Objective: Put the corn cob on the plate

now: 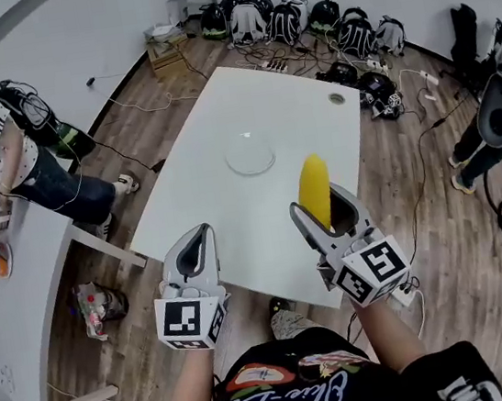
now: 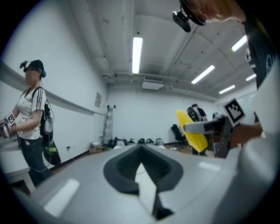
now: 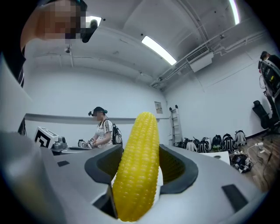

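A yellow corn cob (image 1: 314, 190) (image 3: 138, 164) stands nearly upright between the jaws of my right gripper (image 1: 325, 214) (image 3: 140, 175), which is shut on it above the near right part of the white table (image 1: 237, 234). The cob (image 2: 192, 129) also shows at the right of the left gripper view. A clear glass plate (image 1: 250, 153) lies on the table's middle, beyond and to the left of the cob. My left gripper (image 1: 195, 249) (image 2: 142, 175) hovers over the near table edge, jaws shut with nothing between them.
Several backpacks (image 1: 300, 19) and cables line the far wall on the wooden floor. A person (image 1: 12, 150) works at a second white table (image 1: 24, 301) on the left. A round grommet hole (image 1: 337, 98) sits near the far right table corner.
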Demonstrator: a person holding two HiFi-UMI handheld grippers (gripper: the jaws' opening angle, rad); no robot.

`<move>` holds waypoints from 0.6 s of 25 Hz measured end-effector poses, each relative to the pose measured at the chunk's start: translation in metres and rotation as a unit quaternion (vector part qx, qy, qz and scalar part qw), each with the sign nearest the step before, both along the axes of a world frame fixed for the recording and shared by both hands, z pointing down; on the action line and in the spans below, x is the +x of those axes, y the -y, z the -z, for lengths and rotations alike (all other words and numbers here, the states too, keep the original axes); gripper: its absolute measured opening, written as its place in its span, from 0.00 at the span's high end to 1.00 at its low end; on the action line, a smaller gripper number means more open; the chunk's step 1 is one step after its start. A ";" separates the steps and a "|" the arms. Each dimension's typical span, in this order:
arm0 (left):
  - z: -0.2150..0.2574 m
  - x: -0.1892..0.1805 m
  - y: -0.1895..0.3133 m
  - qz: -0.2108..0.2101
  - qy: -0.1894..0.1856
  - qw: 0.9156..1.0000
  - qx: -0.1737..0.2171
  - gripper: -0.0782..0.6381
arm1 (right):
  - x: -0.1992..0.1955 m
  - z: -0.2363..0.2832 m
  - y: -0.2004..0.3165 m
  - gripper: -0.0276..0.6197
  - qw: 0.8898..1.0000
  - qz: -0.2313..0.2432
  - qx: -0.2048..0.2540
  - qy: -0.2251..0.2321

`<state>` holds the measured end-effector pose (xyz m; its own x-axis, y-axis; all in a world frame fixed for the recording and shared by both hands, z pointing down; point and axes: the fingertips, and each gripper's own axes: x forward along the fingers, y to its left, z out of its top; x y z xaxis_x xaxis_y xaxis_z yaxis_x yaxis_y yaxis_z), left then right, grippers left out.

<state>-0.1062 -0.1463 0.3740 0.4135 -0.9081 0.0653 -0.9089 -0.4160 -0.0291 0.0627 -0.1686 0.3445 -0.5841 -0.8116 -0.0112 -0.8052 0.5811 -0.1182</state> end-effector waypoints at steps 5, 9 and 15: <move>-0.013 0.003 0.064 -0.003 -0.045 0.999 -0.028 0.89 | -0.017 -0.033 0.099 0.54 0.998 0.020 -0.026 -0.048; -0.025 -0.010 0.102 0.016 -0.044 0.998 -0.045 0.89 | -0.031 -0.078 0.169 0.54 0.992 0.024 -0.087 -0.088; -0.044 -0.033 0.138 0.001 -0.035 0.997 -0.074 0.89 | -0.055 -0.151 0.231 0.54 0.974 0.013 -0.179 -0.138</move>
<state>-0.1390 -0.2844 0.4182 0.4199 -0.8915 0.1702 -0.9074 -0.4089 0.0968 0.0080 -0.3997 0.4956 -0.5444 -0.7202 0.4301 -0.8209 0.5627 -0.0968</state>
